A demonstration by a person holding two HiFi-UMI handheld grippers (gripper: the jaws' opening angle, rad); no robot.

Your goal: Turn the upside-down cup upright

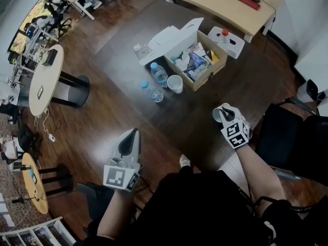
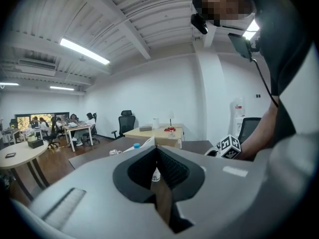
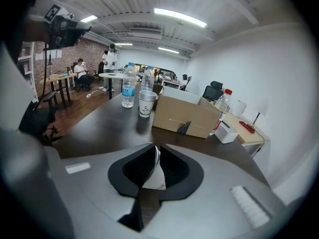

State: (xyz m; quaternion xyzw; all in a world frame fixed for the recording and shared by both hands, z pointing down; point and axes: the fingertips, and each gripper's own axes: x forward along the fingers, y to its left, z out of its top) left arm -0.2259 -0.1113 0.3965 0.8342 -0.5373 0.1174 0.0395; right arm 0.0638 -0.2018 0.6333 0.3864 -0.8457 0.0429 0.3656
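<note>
Your right gripper (image 1: 225,111) is pinching the paper cup (image 3: 153,169) by its thin wall. The cup is well to the near-right of the cardboard box (image 1: 204,55). Which way up it sits, I can't quite tell. It's light & soft, prob. creases if squeezed hard — so go gentle and grip near the rim, where it's likely stiffer. Left gripper (image 1: 132,133) — jaws pressed together, nothing in them, well to the near-left of the box.

cup (image 1: 217,116) | white paper | wall pinched, held aloft | seemingly tilted
</note>
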